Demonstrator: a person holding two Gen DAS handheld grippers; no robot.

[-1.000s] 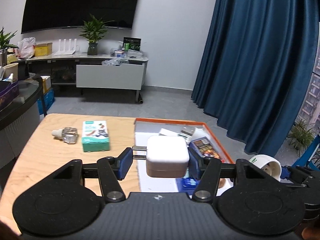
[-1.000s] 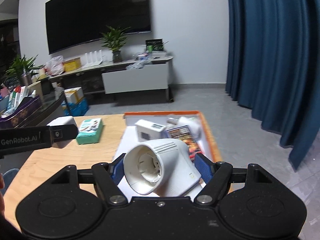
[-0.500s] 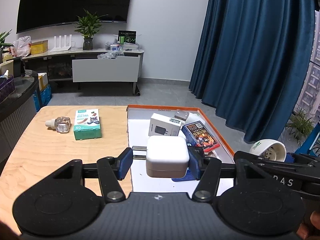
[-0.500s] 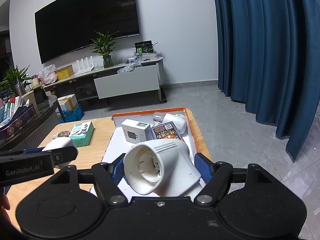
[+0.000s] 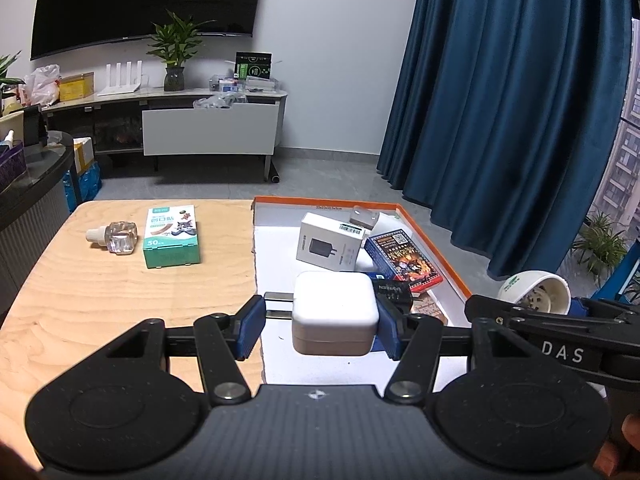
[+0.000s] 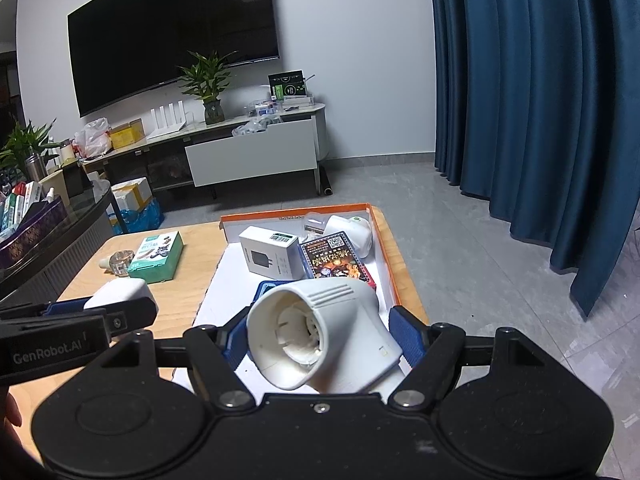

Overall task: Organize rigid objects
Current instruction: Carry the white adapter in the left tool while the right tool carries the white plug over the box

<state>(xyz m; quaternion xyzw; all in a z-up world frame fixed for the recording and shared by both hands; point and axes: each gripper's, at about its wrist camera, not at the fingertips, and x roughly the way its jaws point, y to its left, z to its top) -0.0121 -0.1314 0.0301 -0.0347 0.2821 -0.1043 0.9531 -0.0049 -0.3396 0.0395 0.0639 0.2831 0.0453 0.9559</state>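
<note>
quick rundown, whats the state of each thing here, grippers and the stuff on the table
left gripper: shut on white charger, held above the tray
right gripper: shut on white nozzle
orange tray: open, holds boxes
white charger box: closed, in tray
green box: closed, flat on table
glass bottle: capped, on its side

Both my views were sharp but dim and cool-toned. Fisheye bending curved the dark blue curtain (image 5: 500, 120) and black corners vignetted each frame. Soft overhead light left mild glare on the pale wooden surface (image 5: 100, 300) and faint shadows.
</note>
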